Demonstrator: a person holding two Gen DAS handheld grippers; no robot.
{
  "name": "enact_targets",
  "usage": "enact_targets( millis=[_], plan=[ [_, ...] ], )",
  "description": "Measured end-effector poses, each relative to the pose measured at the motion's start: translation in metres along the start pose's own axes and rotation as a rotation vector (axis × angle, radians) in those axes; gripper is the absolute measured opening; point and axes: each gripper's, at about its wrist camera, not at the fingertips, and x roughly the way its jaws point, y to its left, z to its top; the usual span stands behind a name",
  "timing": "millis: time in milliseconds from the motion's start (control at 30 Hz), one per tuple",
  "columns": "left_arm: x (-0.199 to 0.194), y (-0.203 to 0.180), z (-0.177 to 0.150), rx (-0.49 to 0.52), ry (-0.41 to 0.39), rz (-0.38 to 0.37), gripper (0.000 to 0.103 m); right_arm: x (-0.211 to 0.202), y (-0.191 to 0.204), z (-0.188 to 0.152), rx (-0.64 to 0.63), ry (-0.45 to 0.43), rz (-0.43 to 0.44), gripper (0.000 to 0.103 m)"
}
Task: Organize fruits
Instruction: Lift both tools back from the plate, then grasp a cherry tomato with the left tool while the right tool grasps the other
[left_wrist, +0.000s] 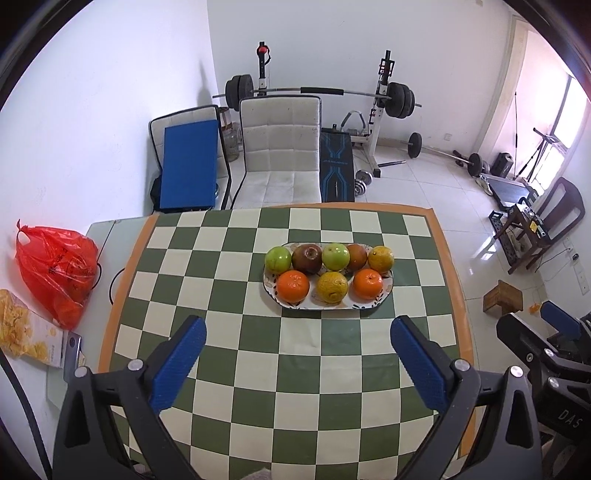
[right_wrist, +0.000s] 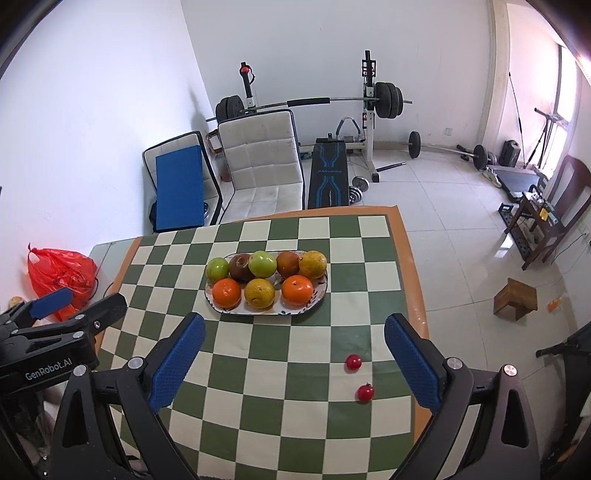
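**Most fruit is on the plate, two small red ones are left**

The plate sits in the middle of the counter, on the green and white checked cloth. Eight fruits lie on it in two neat rows. The back row has a green apple, a dark brown fruit, another green apple, a second brown fruit and a yellow-green orange. The front row has an orange, a yellow citrus and another orange. They touch each other, so this part looks done.

Two small red fruits lie alone on the cloth, near the right edge of the counter, well apart from the plate. They are tiny in the view; they may be cherries or little tomatoes, I cannot be sure. I think these two are the job that is left.

The right claw is wide open and holds nothing. The left claw is wide open and empty too. Both hang above the counter on the near side of the plate.

A red plastic bag lies at the far left.
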Motion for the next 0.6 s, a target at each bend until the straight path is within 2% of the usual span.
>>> enact_targets(
  millis=[133, 300, 400, 500, 533, 567, 600],
  plan=[
    [0.022, 0.0, 0.0, -0.002, 0.043, 0.017, 0.102, 0.021, -0.013, -0.001, 0.053, 0.029, 0.033, 0.1],
    [0.077, -0.016, -0.003, 0.04, 0.123, 0.086, 0.102, 0.077, -0.06, -0.009, 0.178, 0.117, 0.023, 0.1],
    [0.115, -0.031, -0.009, 0.072, 0.193, 0.109, 0.102, 0.127, -0.096, -0.026, 0.254, 0.224, 0.002, 0.1],
    [0.155, -0.056, -0.018, 0.133, 0.27, 0.119, 0.102, 0.171, -0.125, -0.056, 0.297, 0.321, -0.036, 0.098],
    [0.169, -0.065, -0.022, 0.158, 0.297, 0.121, 0.102, 0.184, -0.132, -0.069, 0.306, 0.354, -0.05, 0.093],
    [0.179, -0.073, -0.024, 0.18, 0.318, 0.124, 0.102, 0.199, -0.138, -0.081, 0.319, 0.392, -0.054, 0.082],
    [0.192, -0.084, -0.029, 0.21, 0.345, 0.122, 0.102, 0.212, -0.143, -0.095, 0.333, 0.431, -0.051, 0.074]
  ],
)
